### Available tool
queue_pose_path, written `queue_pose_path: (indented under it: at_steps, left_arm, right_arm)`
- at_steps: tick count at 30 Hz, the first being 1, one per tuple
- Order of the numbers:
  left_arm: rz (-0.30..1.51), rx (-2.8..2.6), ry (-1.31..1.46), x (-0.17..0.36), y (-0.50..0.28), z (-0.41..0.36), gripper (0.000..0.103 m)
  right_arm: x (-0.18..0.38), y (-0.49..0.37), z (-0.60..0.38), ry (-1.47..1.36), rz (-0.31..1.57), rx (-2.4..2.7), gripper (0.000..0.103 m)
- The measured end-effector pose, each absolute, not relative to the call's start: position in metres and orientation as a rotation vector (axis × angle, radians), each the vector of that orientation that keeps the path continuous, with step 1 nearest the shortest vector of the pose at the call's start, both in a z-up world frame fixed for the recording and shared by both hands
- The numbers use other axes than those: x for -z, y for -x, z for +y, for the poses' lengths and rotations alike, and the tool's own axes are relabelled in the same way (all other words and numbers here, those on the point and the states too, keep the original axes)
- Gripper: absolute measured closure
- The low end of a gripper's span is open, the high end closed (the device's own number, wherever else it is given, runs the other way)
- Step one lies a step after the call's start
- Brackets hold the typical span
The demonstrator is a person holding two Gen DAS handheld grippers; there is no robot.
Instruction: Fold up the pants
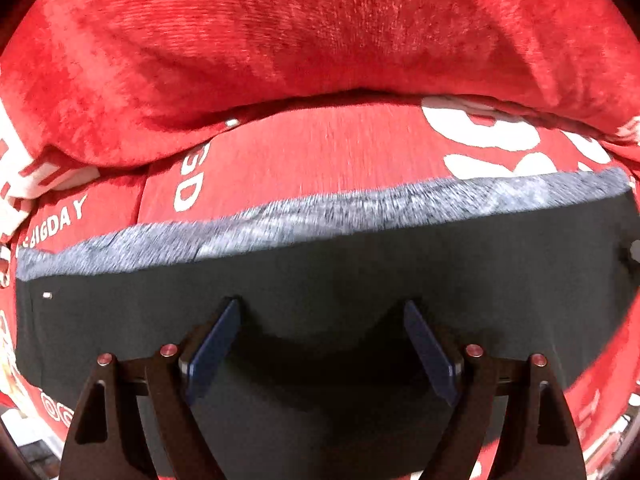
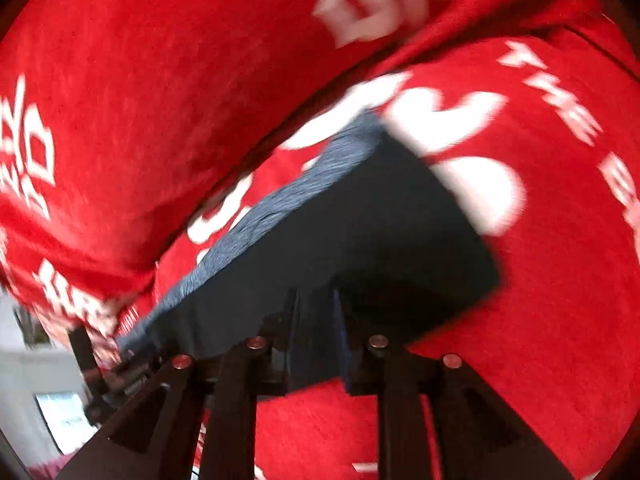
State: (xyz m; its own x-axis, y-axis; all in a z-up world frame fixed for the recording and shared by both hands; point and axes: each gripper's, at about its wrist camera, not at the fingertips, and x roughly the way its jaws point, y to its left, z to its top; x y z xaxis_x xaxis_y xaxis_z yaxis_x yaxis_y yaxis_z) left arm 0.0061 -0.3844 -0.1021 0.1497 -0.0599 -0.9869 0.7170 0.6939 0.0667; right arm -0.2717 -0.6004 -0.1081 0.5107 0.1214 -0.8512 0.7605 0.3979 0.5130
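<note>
The dark pants [image 1: 360,276] lie folded flat on a red blanket, with a fuzzy grey lining [image 1: 320,216] showing along their far edge. My left gripper [image 1: 322,312] is open just above the dark cloth, holding nothing. In the right wrist view the pants [image 2: 360,232] run diagonally, grey lining [image 2: 280,208] on the upper left. My right gripper [image 2: 316,300] is shut on the near edge of the pants, with dark cloth pinched between its blue pads. This view is motion-blurred.
A red blanket with white lettering [image 1: 360,152] covers the surface under the pants. A red plush cushion or fold [image 1: 280,40] rises behind them and shows in the right wrist view [image 2: 160,100]. The other gripper's dark frame [image 2: 104,368] shows at lower left.
</note>
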Motion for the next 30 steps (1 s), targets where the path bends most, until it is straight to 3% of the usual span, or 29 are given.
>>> queue_pose_path:
  at_steps: [4, 11, 14, 21, 30]
  left_arm:
    - [1.282, 0.583, -0.566, 0.108, -0.028, -0.398, 0.014]
    - [1.263, 0.551, -0.563, 0.097, -0.060, -0.395, 0.014]
    - [1.245, 0.543, -0.580, 0.079, -0.068, -0.366, 0.014]
    - [1.259, 0.472, -0.632, 0.066, -0.077, -0.278, 0.014]
    - [1.227, 0.412, -0.627, 0.056, -0.136, -0.163, 0.014]
  right_arm:
    - [0.133, 0.224, -0.595, -0.993, 1.061, 0.494, 0.083]
    - [0.128, 0.208, -0.617, -0.970, 1.029, 0.576, 0.085]
    - [0.113, 0.217, -0.610, -0.983, 1.012, 0.558, 0.084]
    - [0.090, 0.238, -0.532, -1.075, 0.983, 0.402, 0.068]
    - [0.080, 0.143, -0.400, -0.901, 1.124, 0.177, 0.068]
